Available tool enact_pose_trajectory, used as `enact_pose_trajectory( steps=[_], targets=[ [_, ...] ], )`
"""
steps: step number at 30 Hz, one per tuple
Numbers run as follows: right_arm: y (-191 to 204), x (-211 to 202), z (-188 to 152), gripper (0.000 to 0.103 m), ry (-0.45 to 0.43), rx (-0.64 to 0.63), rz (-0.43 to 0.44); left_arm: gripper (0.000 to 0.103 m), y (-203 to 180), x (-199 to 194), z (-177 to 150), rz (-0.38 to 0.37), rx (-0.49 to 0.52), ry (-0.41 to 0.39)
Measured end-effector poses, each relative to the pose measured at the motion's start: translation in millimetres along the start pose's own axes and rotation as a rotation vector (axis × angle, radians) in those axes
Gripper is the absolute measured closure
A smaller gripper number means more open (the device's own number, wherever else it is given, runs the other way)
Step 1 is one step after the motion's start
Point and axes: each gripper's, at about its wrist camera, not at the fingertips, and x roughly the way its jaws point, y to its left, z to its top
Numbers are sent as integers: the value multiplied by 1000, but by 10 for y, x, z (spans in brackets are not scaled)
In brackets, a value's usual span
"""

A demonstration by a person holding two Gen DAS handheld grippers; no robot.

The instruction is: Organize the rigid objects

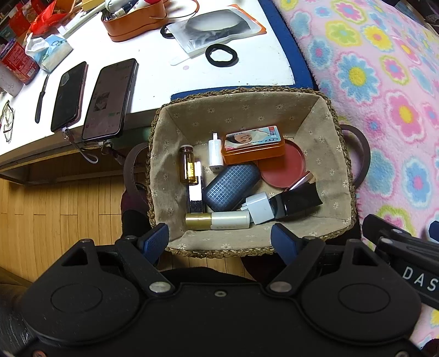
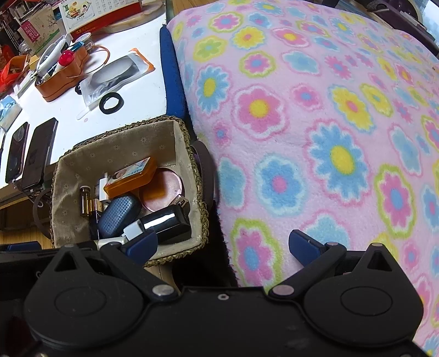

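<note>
The left gripper [image 1: 219, 239] is held pointing straight down over the near rim of a basket [image 1: 343, 153]; its jaws are spread wide with nothing between them, and its blue pads [image 1: 155, 237] are seen just above the braided edge. The right gripper [image 2: 223, 247] is tilted steeply down beside it, half over the basket's near right corner and half over a flowered blanket [image 2: 329, 123]; its jaws are likewise open and empty.

The basket is lined with cloth and is hemmed in closely: the blanket is pressed against its right side, a dark handle [image 1: 362, 153] is seen at each end, and the worktop [image 1: 153, 79] edge meets its far rim; wooden floor [image 1: 55, 208] is seen to its left, below the worktop edge.

Inside, the small things are crowded toward the middle and near side, with bare lining left along the walls; nearest lie a white-and-gold tube [image 1: 219, 219], a white plug [image 1: 259, 208] and a black bottle [image 1: 296, 203]; a blue case [image 1: 231, 186] lies in the middle; further back are an amber vial [image 1: 188, 167], an orange box [image 1: 252, 148] and a red lid [image 1: 285, 167].

On the worktop beyond, two phones [image 1: 109, 101] are laid near the edge, with a black hair band [image 1: 221, 55] and an orange tray [image 1: 134, 24] further off.
</note>
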Motion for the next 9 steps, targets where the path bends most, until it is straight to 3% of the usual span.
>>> enact_pose_trajectory(
  steps=[9],
  targets=[
    [-7, 11, 2, 0, 1, 1, 0, 26, -5, -6, 1, 5, 4, -1]
  ],
)
